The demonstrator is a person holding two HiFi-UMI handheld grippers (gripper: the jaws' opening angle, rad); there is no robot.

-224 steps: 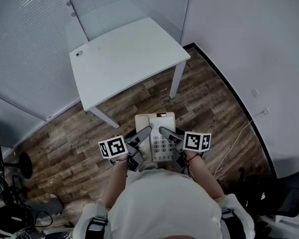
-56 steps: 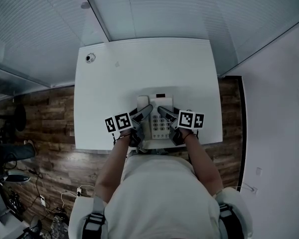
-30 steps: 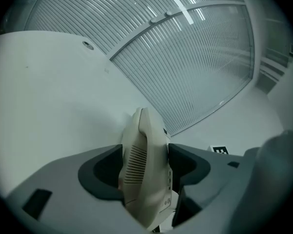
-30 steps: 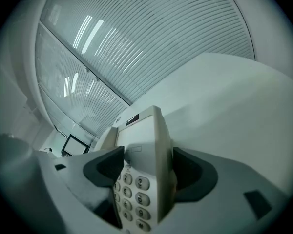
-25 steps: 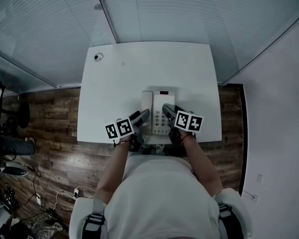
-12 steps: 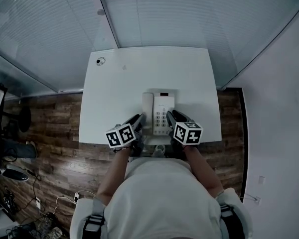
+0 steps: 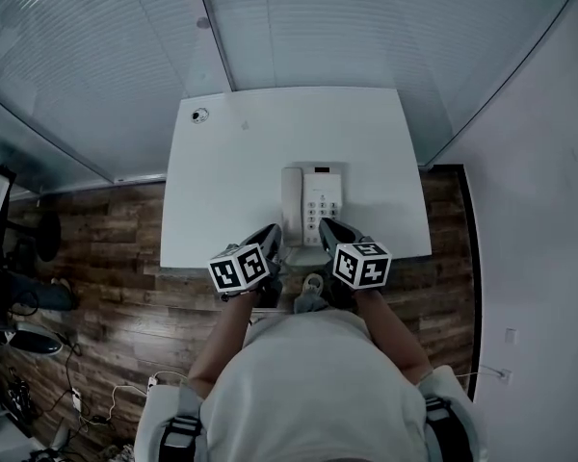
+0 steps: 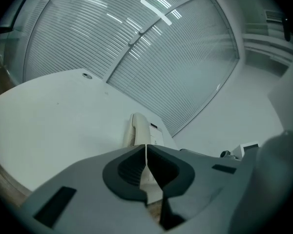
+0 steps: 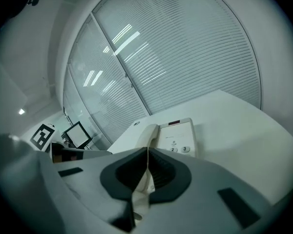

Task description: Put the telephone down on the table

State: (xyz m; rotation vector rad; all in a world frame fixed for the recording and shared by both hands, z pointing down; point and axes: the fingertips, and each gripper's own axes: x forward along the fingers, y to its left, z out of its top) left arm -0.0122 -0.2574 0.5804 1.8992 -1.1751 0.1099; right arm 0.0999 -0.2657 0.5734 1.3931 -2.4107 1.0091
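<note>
The telephone [image 7: 313, 204] lies flat on the white tabletop [image 7: 231, 181], right of centre and close to the 6 o'clock edge, with its handset [image 7: 291, 193] cradled along the 9 o'clock side and the keypad [image 7: 325, 205] facing up; the placing itself looks done, so the step in hand is judged to be a clean retreat. The left claw [image 8: 146, 154] has its jaws pressed together with nothing between them; the right claw [image 9: 147, 156] is likewise closed and empty, and each gripper view shows the telephone lying beyond the tips rather than in them. In the head view the left claw sits at about 7 o'clock of the telephone and the right claw at about 5 o'clock, both just beside its near corners; whether either tip brushes the casing cannot be told.

To finish well, the person should draw both claws toward 6 o'clock together and evenly, so that neither side nudges the base and swings it; the jaws are best kept together, since they present less to catch on the handset. Because the telephone sits so near the tabletop's edge, any drag toward 6 o'clock risks tipping it off onto the wooden floor [image 7: 106, 287]; lifting slightly before pulling away should avoid that.
</note>
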